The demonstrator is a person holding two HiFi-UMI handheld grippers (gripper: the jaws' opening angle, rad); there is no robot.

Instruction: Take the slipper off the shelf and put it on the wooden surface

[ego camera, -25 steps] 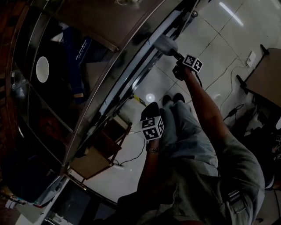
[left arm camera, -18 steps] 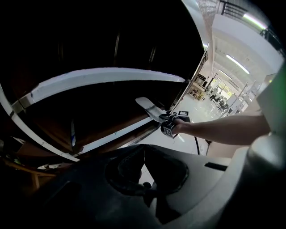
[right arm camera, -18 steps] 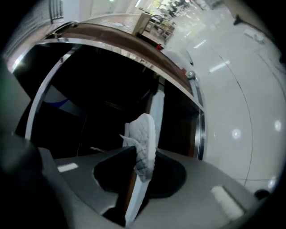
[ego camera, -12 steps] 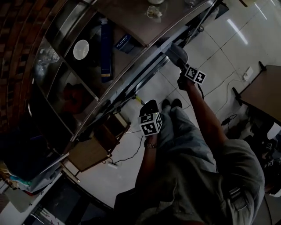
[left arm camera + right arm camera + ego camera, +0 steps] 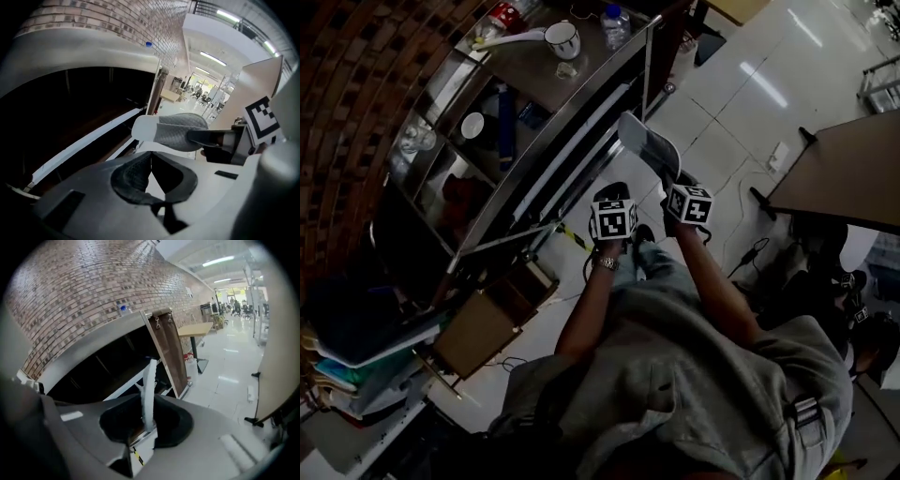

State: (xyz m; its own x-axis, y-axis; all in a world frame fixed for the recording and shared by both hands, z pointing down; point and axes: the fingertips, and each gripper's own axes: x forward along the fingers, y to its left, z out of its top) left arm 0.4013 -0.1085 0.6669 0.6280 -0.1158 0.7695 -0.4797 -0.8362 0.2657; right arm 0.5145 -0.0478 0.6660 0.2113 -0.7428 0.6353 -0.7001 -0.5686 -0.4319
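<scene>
Slipper (image 5: 649, 145) pinched in right claw (image 5: 148, 422); blue box (image 5: 504, 127) print unreadable.

The slipper (image 5: 178, 132) is showing a grey knitted cloth upper, rough in texture, and a smooth matt white sole. The shelf (image 5: 567, 141) rail is shining like polished metal. The floor (image 5: 741, 103) tiles are looking glossy and reflecting the lamps. The far brick wall (image 5: 84, 291) is looking rough and matt. The table (image 5: 848, 169) at the right is looking like matt wood.
</scene>
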